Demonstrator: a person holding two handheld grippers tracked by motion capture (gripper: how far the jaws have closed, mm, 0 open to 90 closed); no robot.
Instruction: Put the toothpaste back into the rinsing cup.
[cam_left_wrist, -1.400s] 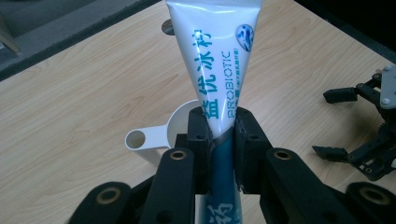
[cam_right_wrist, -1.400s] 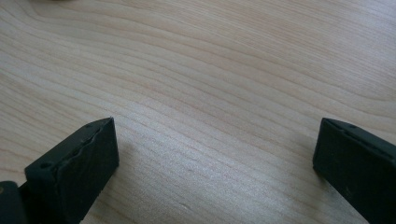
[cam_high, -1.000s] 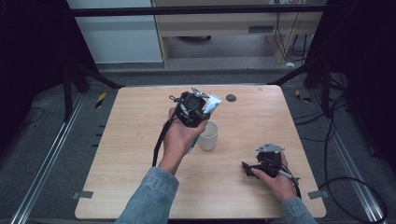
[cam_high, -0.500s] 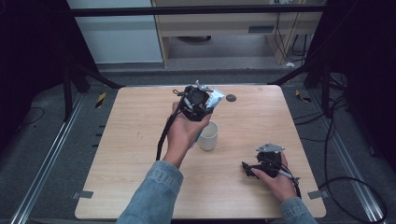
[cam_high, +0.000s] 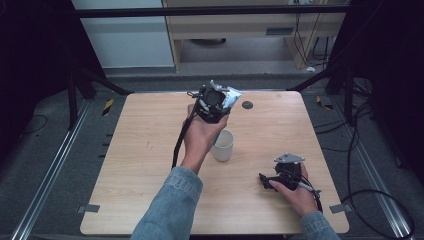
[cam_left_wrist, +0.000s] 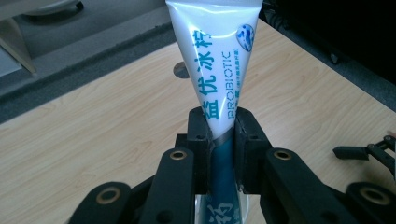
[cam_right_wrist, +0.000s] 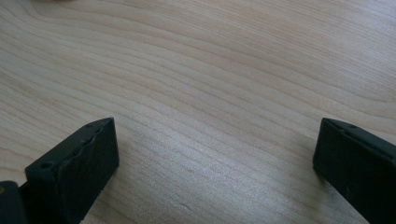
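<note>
Since a second ago the left gripper (cam_high: 223, 100) has lifted and moved toward the far edge of the table (cam_high: 140, 150), away from the white cup (cam_high: 222, 145) it hung over; the right gripper (cam_high: 270, 180) has stayed put on the near right part of the tabletop.

The left gripper's jaws are closed on one toothpaste tube (cam_left_wrist: 212, 60), white and teal with "PROBIOTIC" printed along it. In the left gripper view the tube runs up between the two black pads (cam_left_wrist: 198, 149), pinched at its narrower middle, the broad flat crimped end fanning out above them and the teal lower part passing down between the jaws. In the high view the tube's pale end juts out past the gripper toward a small dark round mark (cam_high: 247, 105) on the table.

The right gripper's jaws stand wide apart with nothing between them, bare wood showing in the gap in its own view.

Count: one tube, one cup, two grippers.
</note>
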